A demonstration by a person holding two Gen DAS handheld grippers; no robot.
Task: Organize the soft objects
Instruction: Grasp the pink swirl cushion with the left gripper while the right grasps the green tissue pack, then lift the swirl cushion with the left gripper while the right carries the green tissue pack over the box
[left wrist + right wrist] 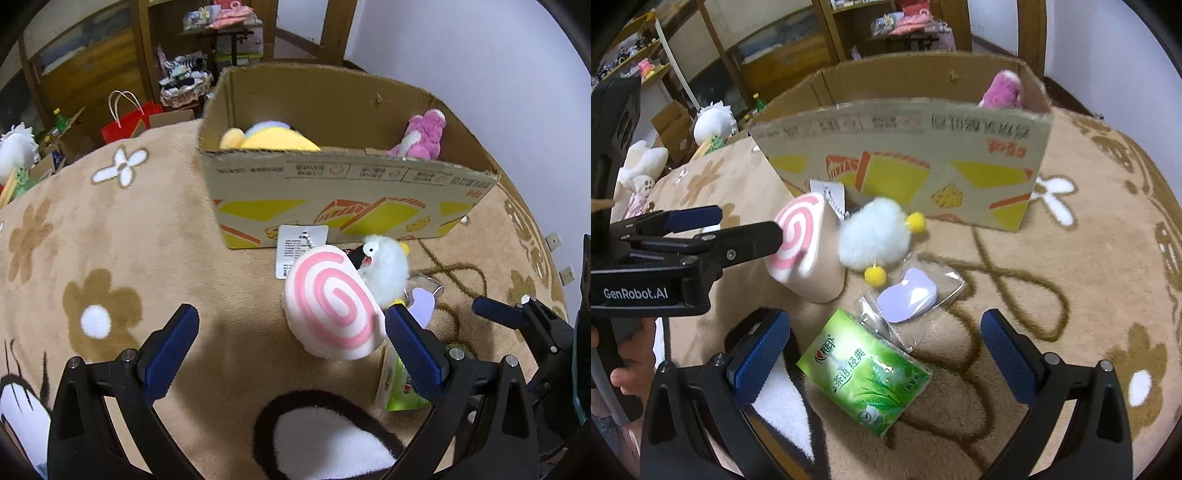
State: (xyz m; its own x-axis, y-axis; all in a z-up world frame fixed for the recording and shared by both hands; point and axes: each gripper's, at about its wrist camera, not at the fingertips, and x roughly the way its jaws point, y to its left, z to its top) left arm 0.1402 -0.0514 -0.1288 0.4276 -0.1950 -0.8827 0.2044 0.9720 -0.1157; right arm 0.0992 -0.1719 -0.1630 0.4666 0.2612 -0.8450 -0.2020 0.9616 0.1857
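A pink-and-white swirl roll plush (pixel 332 299) (pixel 798 236) with a paper tag lies on the tan blanket in front of the cardboard box (pixel 347 184) (pixel 905 147). A white fluffy bird plush (pixel 386 273) (pixel 873 238) with yellow pom feet leans against it. My left gripper (pixel 291 317) (pixel 750 223) is open, its right finger beside the swirl plush. My right gripper (pixel 884 328) is open above a green tissue pack (pixel 868 373) and holds nothing. One of its pads (pixel 496 314) shows in the left wrist view. In the box are a yellow plush (pixel 266 138) and a pink plush (pixel 424 134) (pixel 1001 90).
A purple item in a clear bag (pixel 908 295) lies right of the swirl plush. The flower-patterned blanket (pixel 110 240) covers the surface. Beyond its edge are a red paper bag (pixel 127 122), cartons, white plush toys (pixel 713 122) and wooden shelves.
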